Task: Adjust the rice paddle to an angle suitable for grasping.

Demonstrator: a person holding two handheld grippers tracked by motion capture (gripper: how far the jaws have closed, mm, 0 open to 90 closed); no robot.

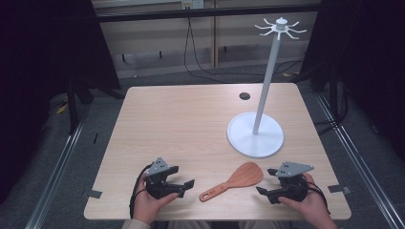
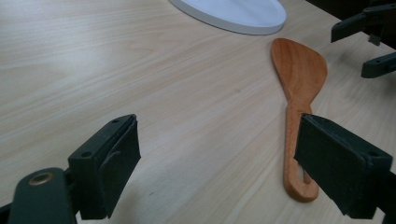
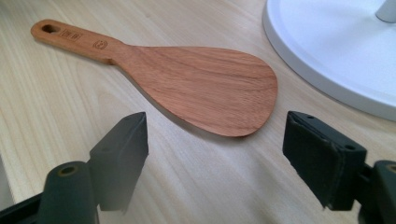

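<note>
A reddish wooden rice paddle (image 1: pixel 232 181) lies flat near the table's front edge, blade toward the white stand, handle hole toward the left hand. My left gripper (image 1: pixel 185 188) rests just left of the handle, open, nothing between its jaws; in its own view the paddle (image 2: pixel 299 98) lies ahead at the right, its handle end partly behind the right jaw. My right gripper (image 1: pixel 267 183) sits just right of the blade, open and empty; the paddle blade (image 3: pixel 205 86) lies close in front of its jaws. A white hanger stand (image 1: pixel 255 135) with a tall pole and hooked top (image 1: pixel 281 27) stands behind the paddle.
The stand's round base (image 3: pixel 336 60) is close to the paddle's blade; its edge (image 2: pixel 233 14) shows at the top of the left gripper view. A dark cable hole (image 1: pixel 244 96) sits at the table's far edge. The right gripper's jaws (image 2: pixel 369 42) appear far right in the left gripper view.
</note>
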